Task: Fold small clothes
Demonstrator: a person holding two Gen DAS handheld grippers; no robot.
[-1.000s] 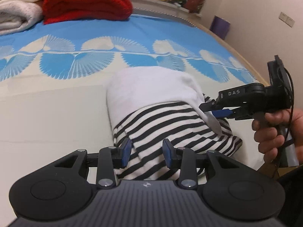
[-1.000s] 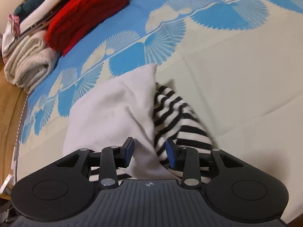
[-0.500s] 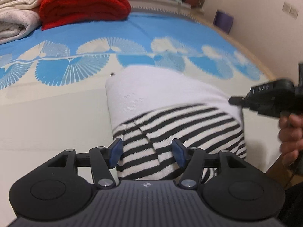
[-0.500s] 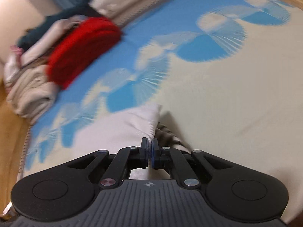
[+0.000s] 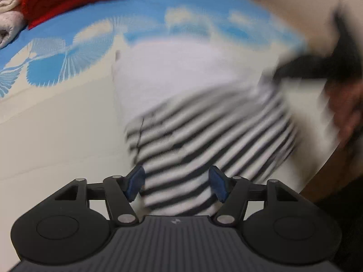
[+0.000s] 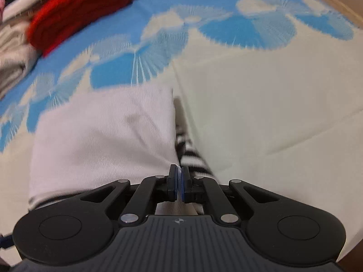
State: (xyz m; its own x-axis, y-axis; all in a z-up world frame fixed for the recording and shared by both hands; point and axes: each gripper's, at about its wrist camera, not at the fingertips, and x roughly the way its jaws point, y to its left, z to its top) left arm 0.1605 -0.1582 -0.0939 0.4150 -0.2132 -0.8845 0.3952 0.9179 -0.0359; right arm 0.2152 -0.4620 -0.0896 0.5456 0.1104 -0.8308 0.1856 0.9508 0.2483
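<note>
A small garment, white on top and black-and-white striped below, lies folded on the bed. My left gripper is open, its blue pads on either side of the striped near edge without gripping it. My right gripper is shut, with what looks like the white cloth's edge between its pads; a striped part shows beside it. In the left wrist view the right gripper is a dark blur at the garment's right side.
The bedspread is cream with a blue fan pattern. A folded red blanket and pale folded towels lie at the far left. A wall stands at the bed's right edge.
My left gripper opened wider and drew closer over the striped edge. My right gripper closed half a second ago and stays shut at the garment's edge. Both views are motion-blurred.
</note>
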